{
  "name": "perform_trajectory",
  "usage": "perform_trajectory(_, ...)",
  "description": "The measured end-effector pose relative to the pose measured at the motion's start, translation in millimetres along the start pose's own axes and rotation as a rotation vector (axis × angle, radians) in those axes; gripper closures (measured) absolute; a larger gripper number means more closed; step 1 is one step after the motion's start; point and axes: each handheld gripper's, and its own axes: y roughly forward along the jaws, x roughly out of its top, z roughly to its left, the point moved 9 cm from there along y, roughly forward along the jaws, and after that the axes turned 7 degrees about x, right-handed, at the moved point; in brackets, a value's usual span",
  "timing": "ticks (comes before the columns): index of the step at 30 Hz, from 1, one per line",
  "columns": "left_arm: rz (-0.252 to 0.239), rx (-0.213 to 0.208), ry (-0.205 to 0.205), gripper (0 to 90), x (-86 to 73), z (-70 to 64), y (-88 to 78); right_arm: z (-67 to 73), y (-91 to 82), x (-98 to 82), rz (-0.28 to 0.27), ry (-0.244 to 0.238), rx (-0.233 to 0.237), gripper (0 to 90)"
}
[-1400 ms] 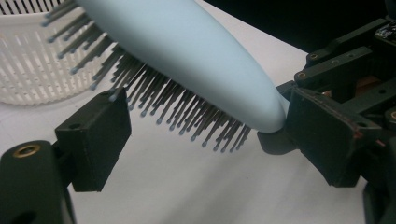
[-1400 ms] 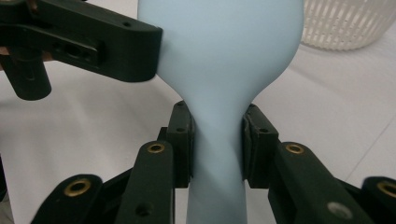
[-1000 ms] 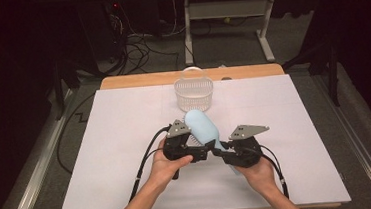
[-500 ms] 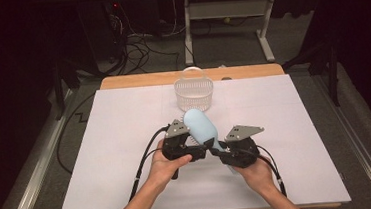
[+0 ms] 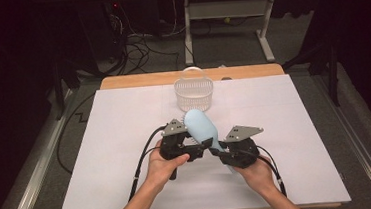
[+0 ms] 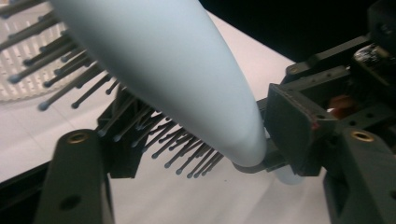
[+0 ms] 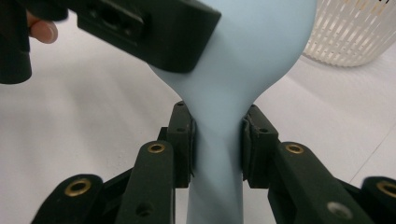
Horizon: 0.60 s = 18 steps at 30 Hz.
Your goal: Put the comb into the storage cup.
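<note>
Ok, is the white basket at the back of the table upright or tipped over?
Upright. In the high view the white basket stands on its base with its open rim facing up and its handle arching behind the rim.

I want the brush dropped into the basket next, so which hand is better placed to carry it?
Right. The right gripper is clamped on the hairbrush handle; the left gripper jaws have just been closing around its head, grip uncertain. The basket lies straight ahead.

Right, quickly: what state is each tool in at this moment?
Left tool: jaws have just been closing around the hairbrush head; whether it grips yet cannot be told.
Right tool: closed on the hairbrush handle.
</note>
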Motion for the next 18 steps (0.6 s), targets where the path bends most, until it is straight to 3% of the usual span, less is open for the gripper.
perform_trajectory(3, -0.016, -0.052, -0.050, 43.4, 5.3, -1.4, -3.9, 0.4, -1.0, 0.0, 0.000, -0.002, -0.003, 70.1)
perform_trajectory(8, -0.003, -0.044, -0.012, 47.0, 7.5, -4.5, -5.1, 0.4, 0.2, -0.6, 0.006, -0.003, -0.004, 70.1)
perform_trajectory(18, -0.004, -0.085, -0.026, 52.5, 14.4, -9.6, -12.9, 2.2, -0.7, 1.7, -0.004, -0.016, 0.001, 69.8)
